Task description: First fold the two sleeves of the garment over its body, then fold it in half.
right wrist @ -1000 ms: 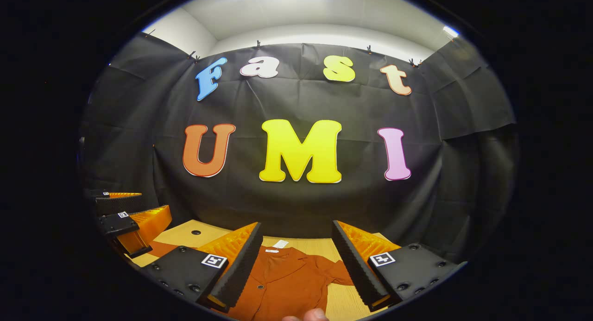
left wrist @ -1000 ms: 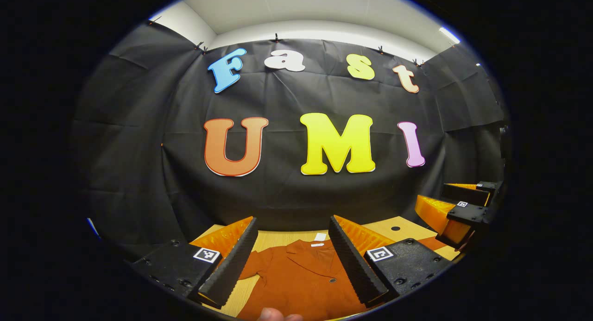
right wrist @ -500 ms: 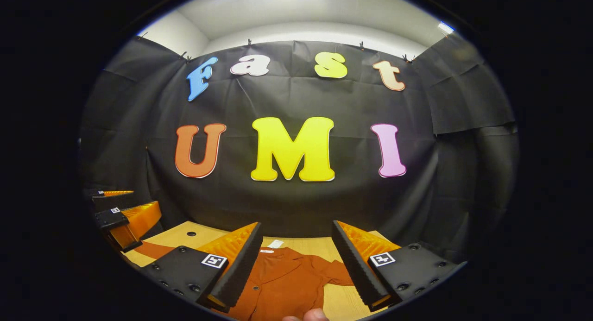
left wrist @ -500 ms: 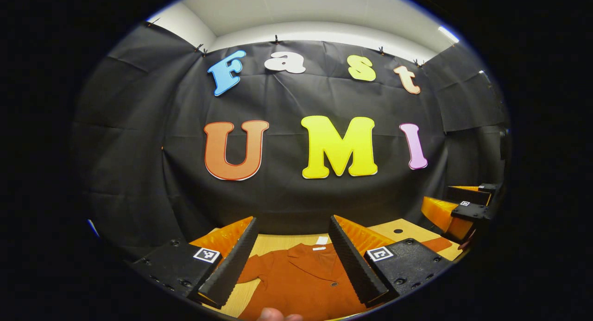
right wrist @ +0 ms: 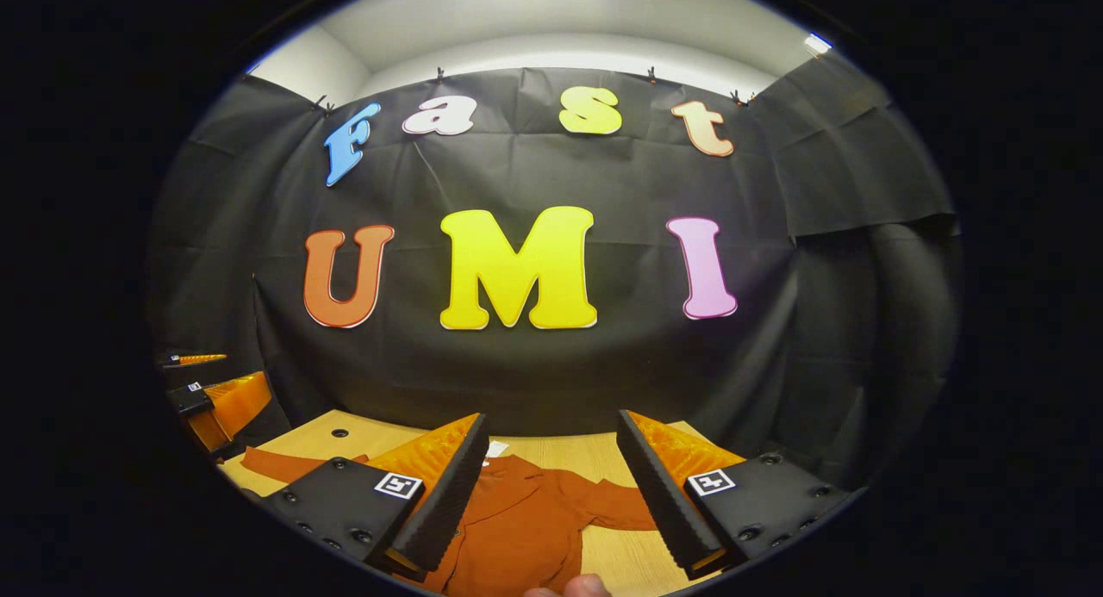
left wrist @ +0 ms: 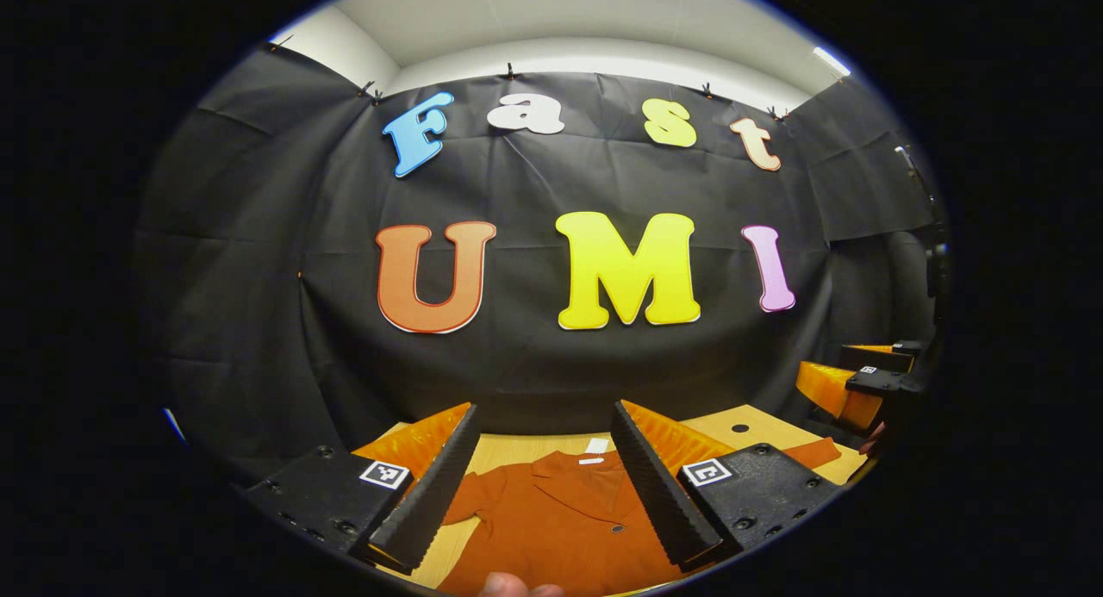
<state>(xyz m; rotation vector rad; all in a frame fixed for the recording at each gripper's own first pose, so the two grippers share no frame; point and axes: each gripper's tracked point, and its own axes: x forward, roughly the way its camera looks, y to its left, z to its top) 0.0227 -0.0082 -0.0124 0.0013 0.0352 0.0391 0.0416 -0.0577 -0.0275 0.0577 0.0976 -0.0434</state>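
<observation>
While both tools hang above the near edge of the table [left wrist: 758,425], I read this as the approach, with nothing folded yet. My left gripper [left wrist: 547,481] has its jaws spread wide and holds nothing; the garment [left wrist: 560,519] lies flat on the table below and beyond it, collar away from me, with a button showing on its front. My right gripper [right wrist: 551,485] is likewise wide open and empty, and the garment [right wrist: 517,528] sits just under it, one sleeve [right wrist: 612,506] running out to the right of the body. I judge the open jaws are kept ready to pinch a sleeve end each, which is why they straddle the body. Farther along, the other sleeve [right wrist: 289,463] stretches left from the garment toward the table's corner. Small white tags [left wrist: 595,446] lie on the wood just past the collar. A hole [left wrist: 739,427] in the tabletop sits beyond the garment. I see nothing lying across either sleeve.
</observation>
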